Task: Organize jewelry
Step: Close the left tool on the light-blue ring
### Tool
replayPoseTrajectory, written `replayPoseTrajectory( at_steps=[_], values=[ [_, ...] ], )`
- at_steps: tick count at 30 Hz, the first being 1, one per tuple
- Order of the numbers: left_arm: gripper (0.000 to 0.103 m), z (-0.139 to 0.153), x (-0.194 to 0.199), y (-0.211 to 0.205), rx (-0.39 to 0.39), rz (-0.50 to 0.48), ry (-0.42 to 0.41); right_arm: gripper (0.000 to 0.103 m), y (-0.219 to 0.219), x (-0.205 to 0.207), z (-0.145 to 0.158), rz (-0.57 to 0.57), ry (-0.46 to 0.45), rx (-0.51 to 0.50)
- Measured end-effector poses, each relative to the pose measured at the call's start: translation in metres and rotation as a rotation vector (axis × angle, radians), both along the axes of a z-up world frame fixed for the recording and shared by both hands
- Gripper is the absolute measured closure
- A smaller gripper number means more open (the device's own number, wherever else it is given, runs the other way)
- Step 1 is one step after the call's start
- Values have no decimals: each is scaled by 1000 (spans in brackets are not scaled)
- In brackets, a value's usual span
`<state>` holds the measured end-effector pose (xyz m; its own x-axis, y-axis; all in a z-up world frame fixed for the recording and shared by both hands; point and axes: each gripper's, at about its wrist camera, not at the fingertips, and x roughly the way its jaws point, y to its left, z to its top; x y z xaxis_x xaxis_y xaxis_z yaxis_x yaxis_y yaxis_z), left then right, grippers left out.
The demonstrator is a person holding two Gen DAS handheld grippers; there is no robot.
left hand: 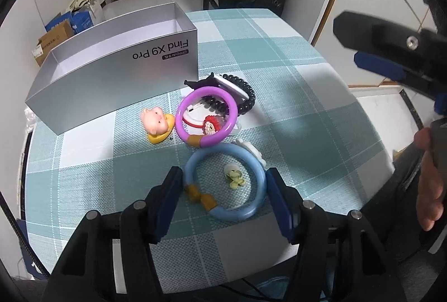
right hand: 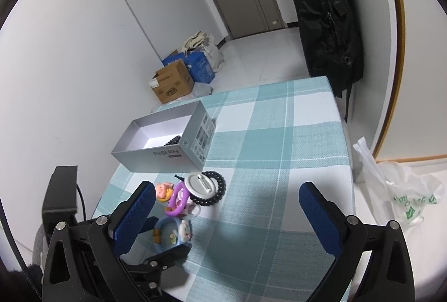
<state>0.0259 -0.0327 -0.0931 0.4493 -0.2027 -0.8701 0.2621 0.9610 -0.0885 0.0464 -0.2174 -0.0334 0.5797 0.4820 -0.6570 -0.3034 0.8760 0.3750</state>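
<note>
A blue bangle point(left hand: 252, 207) lies on the checked tablecloth between the fingers of my left gripper point(left hand: 223, 184), which is open around it without clamping. A small green flower piece point(left hand: 234, 176) lies inside the bangle. Beyond it are a purple bangle point(left hand: 206, 138), a black bead bracelet point(left hand: 248, 98), a white round badge point(right hand: 199, 184) and a pink pig ring point(left hand: 156, 123). The open grey box point(left hand: 111, 78) stands behind them; a black bead string point(right hand: 173, 140) lies in it. My right gripper point(right hand: 227, 207) is open and empty, raised above the table to the right.
The table's point(right hand: 279, 148) right and far edges drop to a white floor. A black backpack point(right hand: 327, 16) hangs past the far corner. Cardboard boxes point(right hand: 173, 84) sit on the floor at the back left. A plastic bag point(right hand: 405, 195) lies on the right.
</note>
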Motion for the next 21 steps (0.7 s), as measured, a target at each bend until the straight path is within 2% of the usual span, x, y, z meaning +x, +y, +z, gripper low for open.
replayPoseTrajectory(
  at_steps=[11,17,21],
  values=[
    [47,27,-6,7,-115,-38,-60,0,-8,-2,-10,-58,56,-3],
    [47,43,-2,30,-199,27,-99,0,-1,-4,-14,-39,80,-23],
    [47,49,3,50,-233,75,-129,0,9,-6,-18,-16,76,-71]
  ],
)
